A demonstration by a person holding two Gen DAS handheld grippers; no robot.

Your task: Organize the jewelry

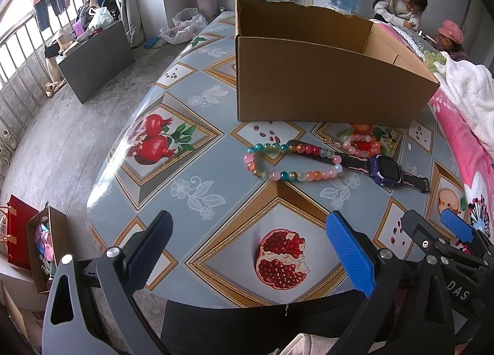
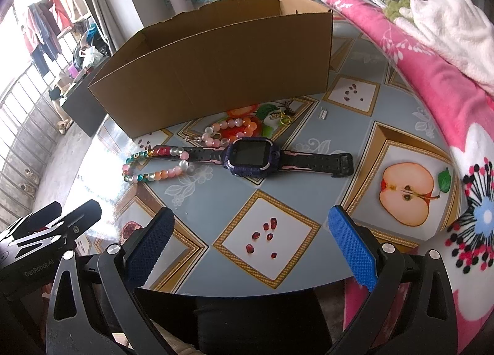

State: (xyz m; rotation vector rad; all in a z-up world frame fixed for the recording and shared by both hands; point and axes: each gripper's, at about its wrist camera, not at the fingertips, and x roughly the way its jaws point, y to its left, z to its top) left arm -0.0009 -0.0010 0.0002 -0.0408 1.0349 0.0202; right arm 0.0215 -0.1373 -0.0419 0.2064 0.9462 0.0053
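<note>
A multicoloured bead strand (image 1: 271,173) (image 2: 160,173) lies looped on the table, its end draped over the strap of a purple smartwatch (image 1: 386,169) (image 2: 251,155). A pink-and-orange bead bracelet (image 1: 362,143) (image 2: 237,126) with a gold clasp rests behind the watch. Behind them stands an open cardboard box (image 1: 324,86) (image 2: 216,77). My left gripper (image 1: 250,250) hovers open over the near table edge, nothing between its fingers. My right gripper (image 2: 251,242) is open too, short of the watch, and shows at the right in the left wrist view (image 1: 438,225).
The fruit-patterned table (image 1: 200,169) (image 2: 308,145) has its rounded edge at the left, dropping to a concrete floor. A pink blanket (image 1: 463,145) (image 2: 432,83) with a white towel borders the right. Two people sit far behind. A red bag (image 1: 18,231) stands on the floor.
</note>
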